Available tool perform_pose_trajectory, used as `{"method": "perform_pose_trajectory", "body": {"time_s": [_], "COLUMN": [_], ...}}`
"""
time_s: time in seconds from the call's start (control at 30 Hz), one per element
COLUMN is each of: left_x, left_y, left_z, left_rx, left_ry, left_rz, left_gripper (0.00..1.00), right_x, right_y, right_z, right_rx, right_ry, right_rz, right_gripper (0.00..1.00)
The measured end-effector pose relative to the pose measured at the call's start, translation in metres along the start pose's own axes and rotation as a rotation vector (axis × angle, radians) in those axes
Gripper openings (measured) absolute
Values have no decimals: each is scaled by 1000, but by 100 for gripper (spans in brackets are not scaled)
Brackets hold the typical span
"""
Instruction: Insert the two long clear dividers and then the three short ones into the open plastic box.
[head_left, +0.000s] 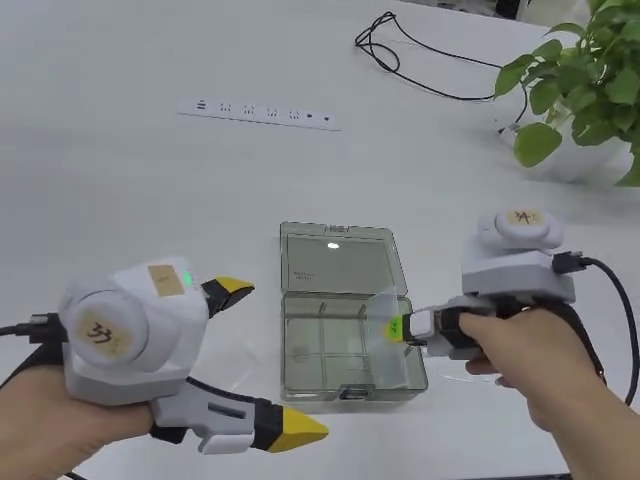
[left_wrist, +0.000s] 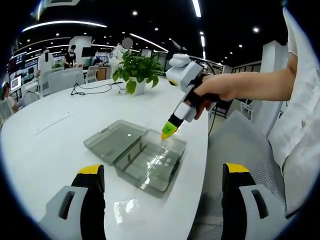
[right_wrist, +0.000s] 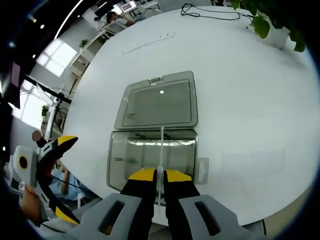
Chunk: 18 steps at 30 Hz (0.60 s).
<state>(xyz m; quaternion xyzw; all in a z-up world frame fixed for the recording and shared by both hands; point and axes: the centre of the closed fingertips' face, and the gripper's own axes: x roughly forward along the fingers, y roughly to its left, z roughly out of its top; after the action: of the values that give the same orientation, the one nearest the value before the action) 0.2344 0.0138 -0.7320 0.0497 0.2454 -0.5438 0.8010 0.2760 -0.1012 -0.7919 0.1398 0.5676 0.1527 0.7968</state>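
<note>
One divider, pinched in right gripper, points across box (left gripper agape, empty).

A white power strip lies on the white table. A black cable loops near a potted plant.

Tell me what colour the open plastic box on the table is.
The plastic box is a see-through smoky grey, shown best in the right gripper view.
</note>
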Motion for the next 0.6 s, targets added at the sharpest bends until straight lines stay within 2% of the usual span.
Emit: {"method": "perform_pose_trajectory", "body": {"time_s": [0.17, 0.6], "left_x": [1, 2], "left_y": [0, 1], "left_z": [1, 3], "left_rx": [-2, -7], "left_ry": [-2, -8], "left_rz": [-3, -7], "left_gripper": [100, 100], "right_x": [0, 4], "right_y": [1, -1], "right_z": [-1, 0], "right_rx": [1, -21], "right_ry": [-2, 11], "right_rz": [-1, -43], "right_gripper": [7, 6]}}
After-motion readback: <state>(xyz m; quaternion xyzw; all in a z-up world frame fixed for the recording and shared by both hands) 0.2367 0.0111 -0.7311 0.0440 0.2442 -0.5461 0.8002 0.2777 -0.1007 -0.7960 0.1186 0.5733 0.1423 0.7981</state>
